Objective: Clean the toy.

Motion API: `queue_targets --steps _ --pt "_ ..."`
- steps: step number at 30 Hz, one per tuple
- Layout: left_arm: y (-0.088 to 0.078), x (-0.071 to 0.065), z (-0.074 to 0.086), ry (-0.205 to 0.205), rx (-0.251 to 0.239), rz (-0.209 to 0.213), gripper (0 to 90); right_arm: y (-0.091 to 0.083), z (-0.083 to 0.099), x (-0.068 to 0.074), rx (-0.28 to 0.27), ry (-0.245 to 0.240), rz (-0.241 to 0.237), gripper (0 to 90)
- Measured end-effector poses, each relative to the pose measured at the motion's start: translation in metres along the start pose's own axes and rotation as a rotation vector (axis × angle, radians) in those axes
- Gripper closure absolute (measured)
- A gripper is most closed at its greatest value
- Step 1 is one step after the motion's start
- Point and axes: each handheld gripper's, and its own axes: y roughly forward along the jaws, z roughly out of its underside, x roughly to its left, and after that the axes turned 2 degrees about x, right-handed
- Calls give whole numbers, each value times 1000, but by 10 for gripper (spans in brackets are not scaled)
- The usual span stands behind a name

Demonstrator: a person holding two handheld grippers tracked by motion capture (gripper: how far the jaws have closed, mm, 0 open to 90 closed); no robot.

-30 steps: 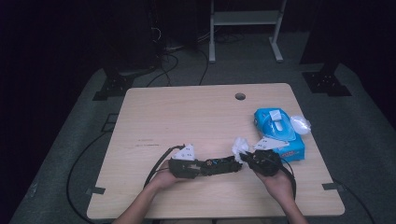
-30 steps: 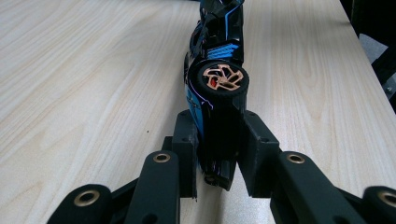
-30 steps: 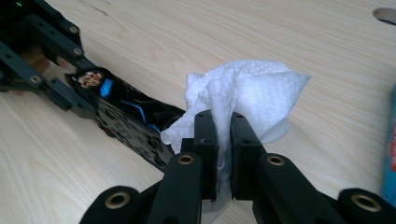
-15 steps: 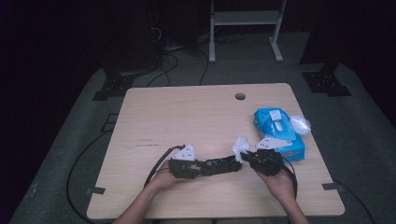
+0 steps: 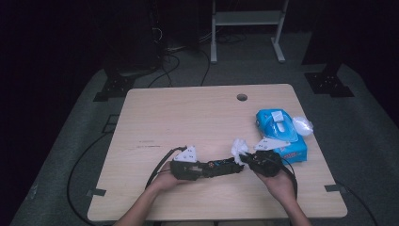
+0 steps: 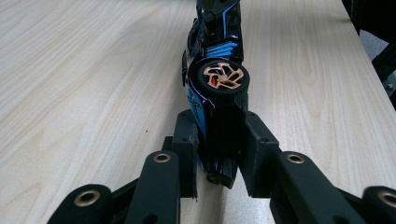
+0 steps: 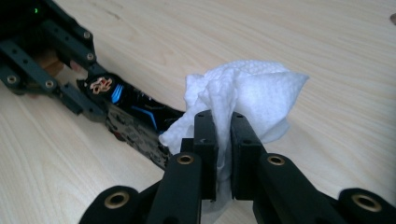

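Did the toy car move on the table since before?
No. The toy car sits in the same spot, just left of the blue wipes pack, gripped by the left gripper.

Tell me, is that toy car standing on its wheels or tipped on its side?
Tipped on its side. In the left gripper view the toy car shows a wheel face turned upward, its body clamped in the left gripper.
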Motion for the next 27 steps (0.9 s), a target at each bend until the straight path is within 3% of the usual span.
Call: queue_targets --steps 3,10,12,17,24,27 --pt "0 0 0 -1 -3 -1 706 1 -2 0 -1 17 -1 830" --pt "0 -1 0 -1 1 -1 706 19 -14 29 5 -52 -76 829" --pt "0 -1 0 -1 3 -2 706 22 -17 33 15 -79 -67 829" --pt "0 -1 0 0 -1 -1 706 21 -17 30 16 -52 -53 830" --pt "1 -2 -2 6 6 -2 705 43 -28 60 6 -78 -152 829" --pt "0 -1 -1 6 6 -2 706 46 -31 65 13 -111 -146 830"
